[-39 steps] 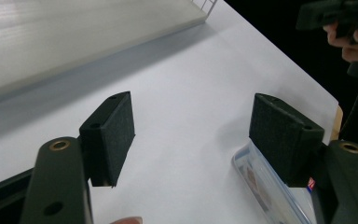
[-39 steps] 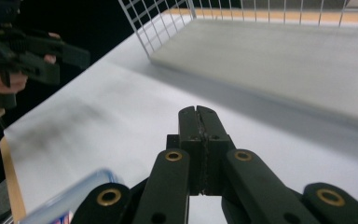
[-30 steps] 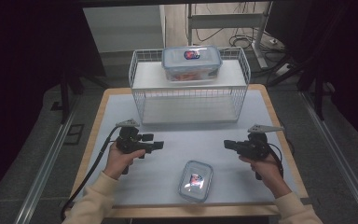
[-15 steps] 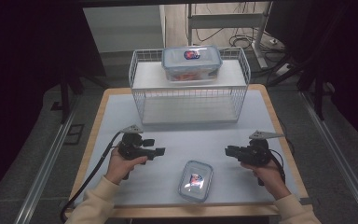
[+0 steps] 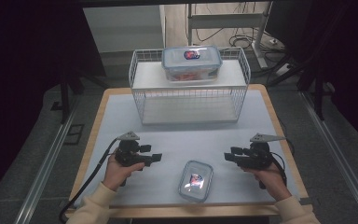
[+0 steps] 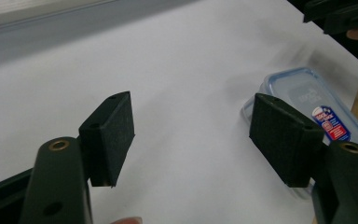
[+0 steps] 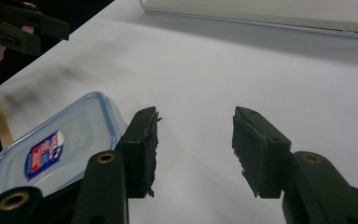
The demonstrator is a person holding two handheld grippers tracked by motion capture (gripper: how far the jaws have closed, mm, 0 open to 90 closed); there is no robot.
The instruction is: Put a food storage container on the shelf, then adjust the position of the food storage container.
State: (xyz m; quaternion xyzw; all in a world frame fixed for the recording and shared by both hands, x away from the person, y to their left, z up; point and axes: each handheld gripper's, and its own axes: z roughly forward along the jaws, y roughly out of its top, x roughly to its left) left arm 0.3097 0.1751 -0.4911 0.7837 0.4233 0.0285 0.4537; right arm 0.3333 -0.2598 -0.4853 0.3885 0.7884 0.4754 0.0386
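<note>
Small box lies at table's 6 o'clock edge, between your tongs. Left gripper gapes wide, empty. Right gripper has just been opening, jaws apart, nothing between.

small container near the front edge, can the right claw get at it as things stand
Probably yes. The small container lies flat on the bare table, nothing between it and the right claw, whose jaws have just been opening and hold nothing.
</note>
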